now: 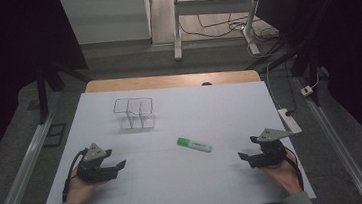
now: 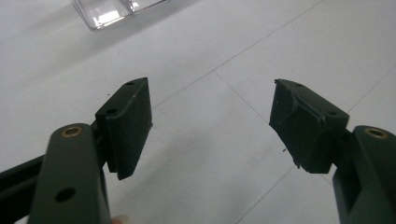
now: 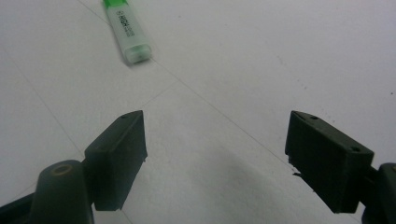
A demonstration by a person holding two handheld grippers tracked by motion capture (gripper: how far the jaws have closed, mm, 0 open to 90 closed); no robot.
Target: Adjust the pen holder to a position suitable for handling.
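Both grippers, left point(image 1: 120, 164) and right point(image 1: 242, 155), jaws wide, empty, near front edge. Pre-grasp; next: right reaches green highlighter point(image 1: 194, 144) mid-worktop, likely for clear organizer point(image 1: 134, 113).

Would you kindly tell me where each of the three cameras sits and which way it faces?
High view: above the person's side, looking forward and down on the white table; left hand, right hand, both grippers.
Left gripper view: rides the left gripper, facing the clear plastic divided box; open jaws.
Right gripper view: rides the right gripper, facing the green-and-white highlighter pen; open jaws.
Shared: the gripper views both show the white tabletop.
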